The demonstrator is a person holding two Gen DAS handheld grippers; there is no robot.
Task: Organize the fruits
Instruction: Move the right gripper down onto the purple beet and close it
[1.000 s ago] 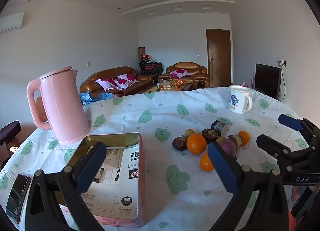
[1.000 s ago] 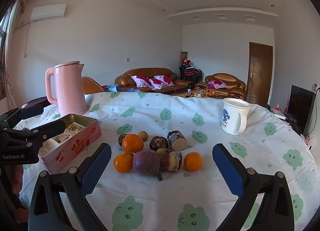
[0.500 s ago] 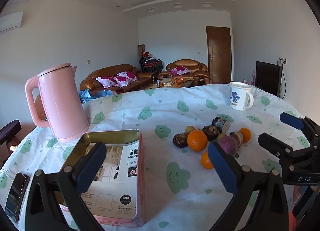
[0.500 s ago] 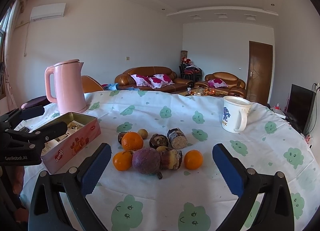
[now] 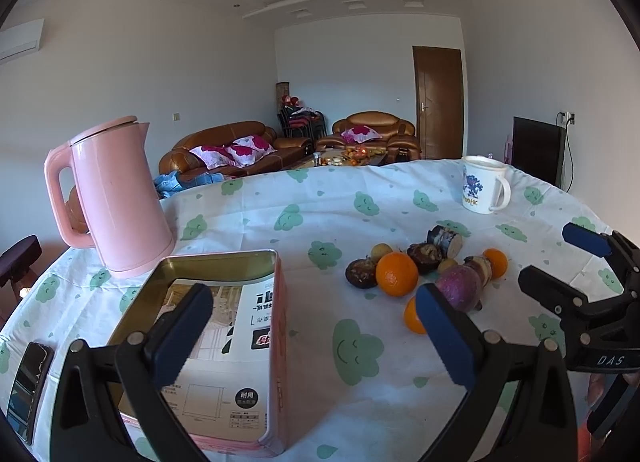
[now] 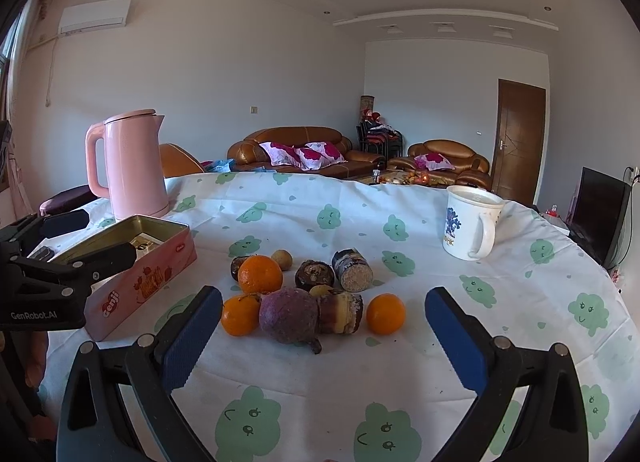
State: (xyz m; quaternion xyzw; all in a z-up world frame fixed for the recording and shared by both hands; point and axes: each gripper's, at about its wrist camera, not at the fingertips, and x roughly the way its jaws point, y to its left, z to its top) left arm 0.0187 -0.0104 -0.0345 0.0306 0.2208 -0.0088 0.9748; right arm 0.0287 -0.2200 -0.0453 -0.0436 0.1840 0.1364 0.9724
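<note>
- Cloud-print cloth (image 6: 520, 262) covers a round table in a living room, and both tongs hover low over its near edge.
- Right gripper (image 6: 324, 342) is released, jaws spread wide and empty, aimed at the fruit pile just ahead.
- Left gripper (image 5: 312, 336) is likewise released and empty, over the near end of the open pink tin (image 5: 224, 326).
- Purple root (image 6: 289, 315) sits nearest, touching a cut brown piece (image 6: 340, 311) and a small orange (image 6: 240, 314); a larger orange (image 6: 260, 274) sits behind.
- Risk, as I judge it: closing on one fruit could nudge its touching neighbours, and the round oranges may roll off toward the table edge.
- Mug (image 6: 472, 228) and pink kettle (image 6: 132, 166) stand well apart, so a knock seems unlikely.
</note>
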